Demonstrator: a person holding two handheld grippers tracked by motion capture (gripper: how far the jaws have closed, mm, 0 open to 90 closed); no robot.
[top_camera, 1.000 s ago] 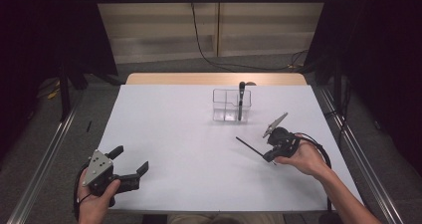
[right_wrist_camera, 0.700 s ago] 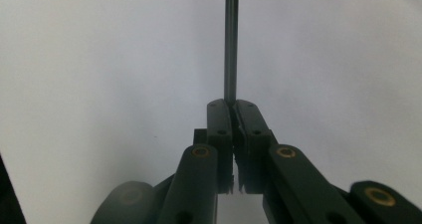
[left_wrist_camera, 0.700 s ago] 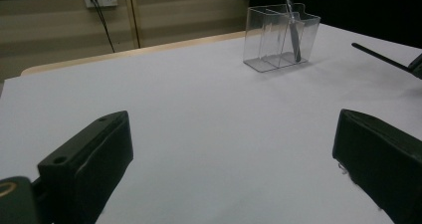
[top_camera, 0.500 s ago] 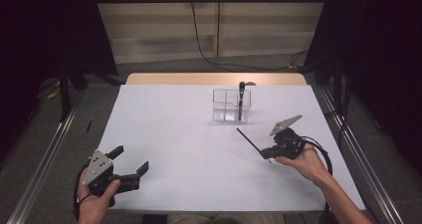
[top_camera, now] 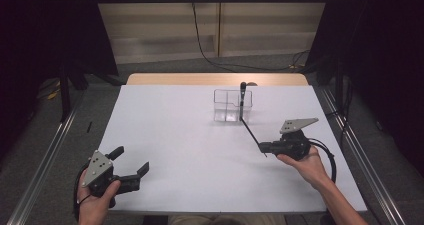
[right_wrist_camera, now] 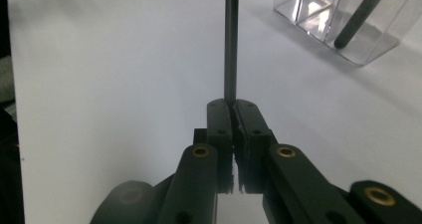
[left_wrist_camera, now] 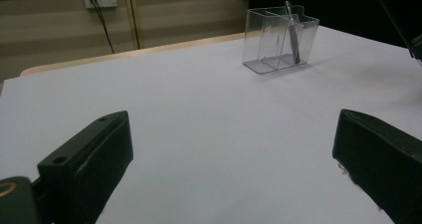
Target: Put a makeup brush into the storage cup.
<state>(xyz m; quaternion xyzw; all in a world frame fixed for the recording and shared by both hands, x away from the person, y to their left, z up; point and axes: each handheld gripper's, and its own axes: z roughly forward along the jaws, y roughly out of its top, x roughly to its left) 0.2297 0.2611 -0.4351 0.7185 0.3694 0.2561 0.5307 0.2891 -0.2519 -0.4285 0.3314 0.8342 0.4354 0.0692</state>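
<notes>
A clear plastic holder (top_camera: pixel 227 106) with several compartments stands at the table's far middle. One dark slim stick with a rounded top (top_camera: pixel 242 96) leans upright in it. My right gripper (top_camera: pixel 263 147) lies low over the table at the right, shut on the end of a second thin black stick (top_camera: pixel 251 133). That stick's far end points up at the holder's near right corner. The right gripper view has the jaws (right_wrist_camera: pixel 231 107) pressed on the black stick (right_wrist_camera: pixel 231 45), the holder (right_wrist_camera: pixel 318 22) ahead to the right. My left gripper (top_camera: pixel 131 160) rests open at the near left, nothing between its fingers.
The white table (top_camera: pixel 175 130) stretches wide between the two grippers. A strip of wooden edge (top_camera: pixel 200 79) runs behind it. Metal rails (top_camera: pixel 50 150) flank both sides. The left gripper view has the holder (left_wrist_camera: pixel 278 40) far ahead to the right.
The right gripper has shifted slightly right and levelled. The held stick's far end has swung up the table toward the holder. The left gripper has stayed put.
</notes>
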